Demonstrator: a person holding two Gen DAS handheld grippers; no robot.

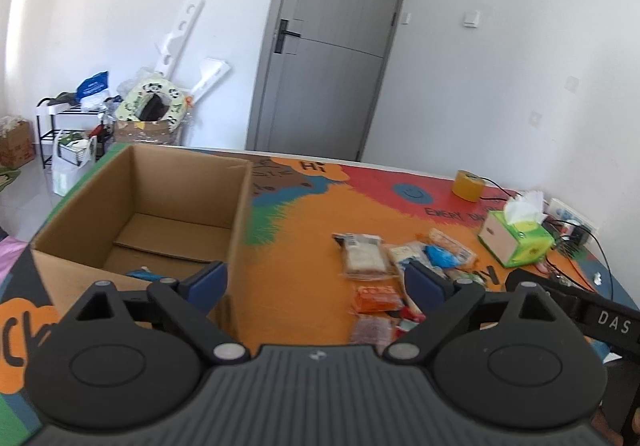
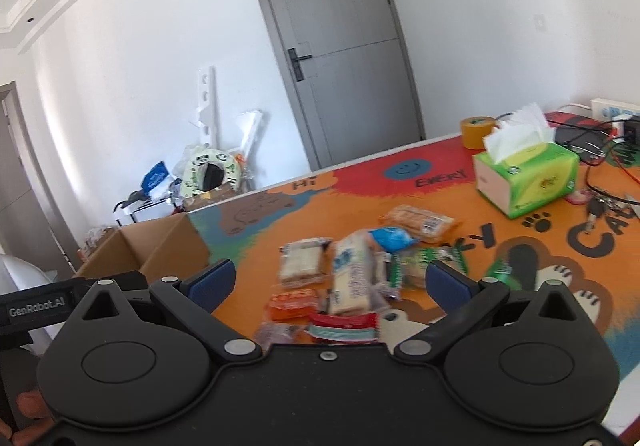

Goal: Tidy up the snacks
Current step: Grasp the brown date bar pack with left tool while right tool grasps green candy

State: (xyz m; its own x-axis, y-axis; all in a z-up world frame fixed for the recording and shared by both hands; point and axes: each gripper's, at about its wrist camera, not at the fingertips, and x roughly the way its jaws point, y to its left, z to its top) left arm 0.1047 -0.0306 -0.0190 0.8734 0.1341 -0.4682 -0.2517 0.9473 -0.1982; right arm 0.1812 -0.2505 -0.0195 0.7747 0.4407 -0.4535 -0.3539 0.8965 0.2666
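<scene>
Both hand-held grippers, left (image 1: 316, 282) and right (image 2: 330, 282), gape empty; tissue box (image 2: 528, 182) flanks snacks (image 2: 352, 278).

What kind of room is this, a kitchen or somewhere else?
Probably a room in a home, not a kitchen: a grey door, a cartoon mat strewn with snack packets, and household clutter by the wall.

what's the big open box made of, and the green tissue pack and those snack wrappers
The box looks like plain brown corrugated cardboard, matte, with creased flaps on its floor. The tissue pack seems wrapped in thin glossy plastic film, wrinkled and catching light, with soft white paper tissue sticking out on top. The snack wrappers look like shiny plastic or foil film; blur leaves that open.
</scene>
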